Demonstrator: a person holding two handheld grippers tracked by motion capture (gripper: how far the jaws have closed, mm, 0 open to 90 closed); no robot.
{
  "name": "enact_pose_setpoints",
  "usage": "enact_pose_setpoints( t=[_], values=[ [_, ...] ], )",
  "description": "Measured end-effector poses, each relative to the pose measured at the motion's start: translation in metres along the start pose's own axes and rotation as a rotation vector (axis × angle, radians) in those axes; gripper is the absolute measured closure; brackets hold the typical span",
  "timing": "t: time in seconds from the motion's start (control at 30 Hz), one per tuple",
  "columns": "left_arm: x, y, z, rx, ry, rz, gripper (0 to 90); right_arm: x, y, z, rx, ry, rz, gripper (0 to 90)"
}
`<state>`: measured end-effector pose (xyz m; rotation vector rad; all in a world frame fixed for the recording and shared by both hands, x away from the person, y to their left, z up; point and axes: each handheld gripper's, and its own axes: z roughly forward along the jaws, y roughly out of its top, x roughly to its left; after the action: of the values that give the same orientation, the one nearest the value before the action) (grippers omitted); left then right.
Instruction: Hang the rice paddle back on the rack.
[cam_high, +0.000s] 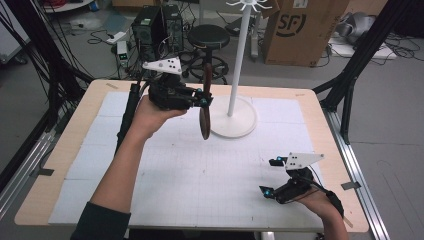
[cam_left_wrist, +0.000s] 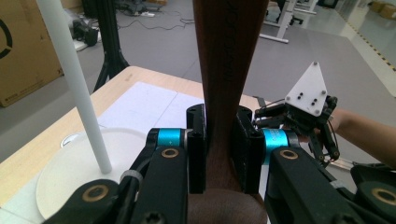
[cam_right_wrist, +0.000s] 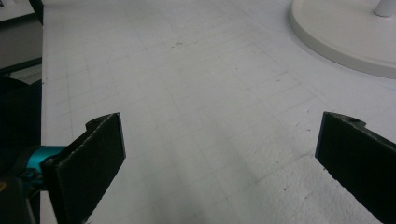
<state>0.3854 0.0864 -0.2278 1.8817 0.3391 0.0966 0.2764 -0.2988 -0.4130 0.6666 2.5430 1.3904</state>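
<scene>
Wooden paddle (cam_high: 205, 102), dark brown and long, hangs upright in the air above the far middle of the desk (cam_high: 65, 145), its rounded lower end over the white gridded mat (cam_high: 200, 175) and just beside the base of the white stand (cam_high: 235, 117). It is clamped by the left gripper (cam_high: 202, 98), whose jaws press on its two flat faces; in the left gripper view the black pads (cam_left_wrist: 196, 144) squeeze the narrow brown handle (cam_left_wrist: 226, 70) from both sides, with letters running along the wood. The person's left hand (cam_high: 147, 117) holds that gripper raised, forearm coming up from the near left edge of the desk. The stand's thin white pole (cam_high: 239, 55) rises from a round flat base at the far side of the mat, right of the paddle and not touching it. Well apart, by the near right corner of the desk, the right gripper (cam_high: 267, 175) rests low over the mat in the person's right hand (cam_high: 320, 200), its jaws spread wide with nothing between them; the right gripper view shows bare gridded mat between the two black pads (cam_right_wrist: 100, 154) and the rim of the stand's base (cam_right_wrist: 336, 42) at the upper right. Beyond the desk stand a black stool (cam_high: 209, 37) and a cardboard box (cam_high: 300, 30).
</scene>
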Motion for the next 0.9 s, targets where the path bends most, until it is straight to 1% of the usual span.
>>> enact_pose_setpoints(
  t=[0.2, 0.3, 0.33, 0.37, 0.43, 0.5, 0.7, 0.77, 0.8, 0.9],
  values=[
    [0.005, 0.009, 0.0, -0.005, 0.003, -0.006, 77.5, 0.0, 0.0, -0.001, -0.003, 0.0, 0.001, 0.4],
    [0.008, 0.014, 0.001, 0.0, 0.014, -0.006, 77.6, 0.0, 0.0, 0.0, -0.002, 0.003, 0.005, 0.4],
    [0.009, 0.016, 0.001, -0.009, 0.019, -0.011, 77.5, 0.0, 0.0, 0.0, -0.002, 0.002, 0.004, 0.4],
    [0.01, 0.019, 0.0, -0.007, 0.018, -0.005, 77.6, 0.0, 0.0, 0.0, -0.002, 0.004, 0.005, 0.4],
    [0.011, 0.023, 0.0, -0.02, 0.017, -0.01, 77.6, 0.0, 0.0, 0.0, -0.002, 0.003, 0.005, 0.4],
    [0.013, 0.028, -0.001, -0.031, 0.024, -0.008, 77.6, -0.001, 0.0, 0.0, -0.002, 0.003, 0.006, 0.4],
    [0.016, 0.042, 0.001, -0.061, 0.024, -0.005, 77.5, -0.001, 0.0, -0.001, -0.006, 0.004, 0.005, 0.4],
    [0.017, 0.047, 0.003, -0.068, 0.027, -0.005, 77.6, -0.001, 0.0, 0.0, -0.007, 0.004, 0.001, 0.4],
    [0.017, 0.049, 0.004, -0.063, 0.03, -0.002, 77.6, -0.001, 0.0, 0.0, -0.007, 0.005, 0.005, 0.4],
    [0.019, 0.056, 0.007, -0.066, 0.026, 0.002, 77.6, -0.001, 0.0, -0.001, -0.008, 0.006, 0.004, 0.4]
  ],
)
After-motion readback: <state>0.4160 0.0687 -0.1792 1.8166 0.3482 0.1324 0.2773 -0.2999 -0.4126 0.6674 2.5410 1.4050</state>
